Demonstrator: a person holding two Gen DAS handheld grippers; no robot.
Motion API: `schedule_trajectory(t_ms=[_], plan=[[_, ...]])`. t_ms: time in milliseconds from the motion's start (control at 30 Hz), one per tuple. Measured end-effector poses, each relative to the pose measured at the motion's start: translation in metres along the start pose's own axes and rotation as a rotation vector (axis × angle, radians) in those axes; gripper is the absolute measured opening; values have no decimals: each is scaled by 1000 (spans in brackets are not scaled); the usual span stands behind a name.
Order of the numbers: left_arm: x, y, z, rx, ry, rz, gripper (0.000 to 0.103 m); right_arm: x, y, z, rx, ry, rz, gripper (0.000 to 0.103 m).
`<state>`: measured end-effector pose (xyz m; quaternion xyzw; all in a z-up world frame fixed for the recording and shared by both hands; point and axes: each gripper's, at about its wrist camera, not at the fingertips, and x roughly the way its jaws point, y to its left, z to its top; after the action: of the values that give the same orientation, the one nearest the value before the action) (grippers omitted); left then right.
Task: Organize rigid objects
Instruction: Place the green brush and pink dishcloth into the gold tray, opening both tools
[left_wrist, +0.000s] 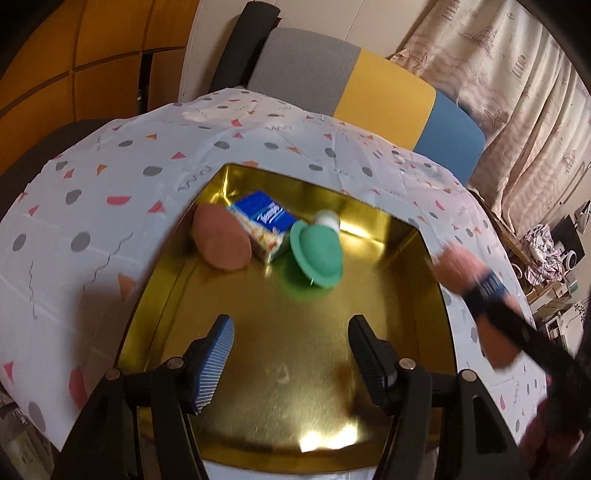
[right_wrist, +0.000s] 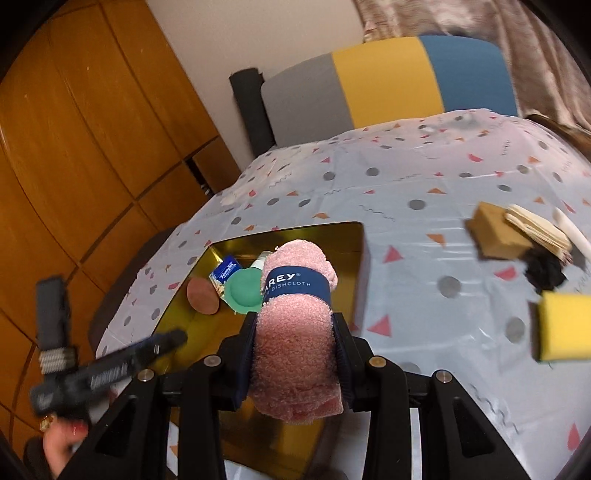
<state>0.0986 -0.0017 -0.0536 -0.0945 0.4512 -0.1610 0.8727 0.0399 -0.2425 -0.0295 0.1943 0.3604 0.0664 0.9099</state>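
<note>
A gold tray (left_wrist: 236, 435) sits on the patterned tablecloth. In it lie a brown oval pad (left_wrist: 221, 240), a blue tissue pack (left_wrist: 264, 221), a green round lid (left_wrist: 314, 254) and a white cap (left_wrist: 327, 218). My left gripper (left_wrist: 288, 354) is open and empty above the tray's near half. My right gripper (right_wrist: 295, 332) is shut on a rolled pink dishcloth (right_wrist: 295, 350) with a navy band, held over the tray's right side (right_wrist: 358, 236); it shows blurred in the left wrist view (left_wrist: 461, 266).
On the tablecloth right of the tray lie a brown block (right_wrist: 495, 232), a stack of pale flat sticks (right_wrist: 535, 229), a black clump (right_wrist: 546, 269) and a yellow sponge (right_wrist: 565, 325). A grey, yellow and blue chair back (left_wrist: 369, 88) stands behind the table. Wooden cabinets (right_wrist: 92, 147) are at left.
</note>
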Motion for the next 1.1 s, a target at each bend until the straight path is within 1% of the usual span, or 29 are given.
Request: schedule_trajectory(t_ms=[233,533,567,600,667,767,800,933,1000,1100], plan=[[-10,5,-14,-6,2,-21,65,54,13,22,-50,72,-38,39],[-17,15,-22,-23,3,-32,65,108,10,44,-43,146,-112,39],[-18,16,-22,-27,3,-32,65,113,9,46,-42,149,-118,39],[-18,17,-23,-32,2,-33,65,118,9,47,-46,155,-119,43],[-19,18,-23,-36,-1,-40,65,128,9,50,-68,168,-135,46],[-21,19,-23,-35,-4,-39,65,128,10,49,-81,172,-148,63],[-21,19,-23,-34,-4,-41,65,124,11,49,-81,160,-145,67],[-19,19,-24,-52,8,-65,65,105,13,47,-87,116,-130,67],[-18,18,-25,-61,19,-81,65,94,16,47,-94,95,-125,70],[-18,12,-27,-47,24,-84,65,80,20,45,-106,69,-127,71]])
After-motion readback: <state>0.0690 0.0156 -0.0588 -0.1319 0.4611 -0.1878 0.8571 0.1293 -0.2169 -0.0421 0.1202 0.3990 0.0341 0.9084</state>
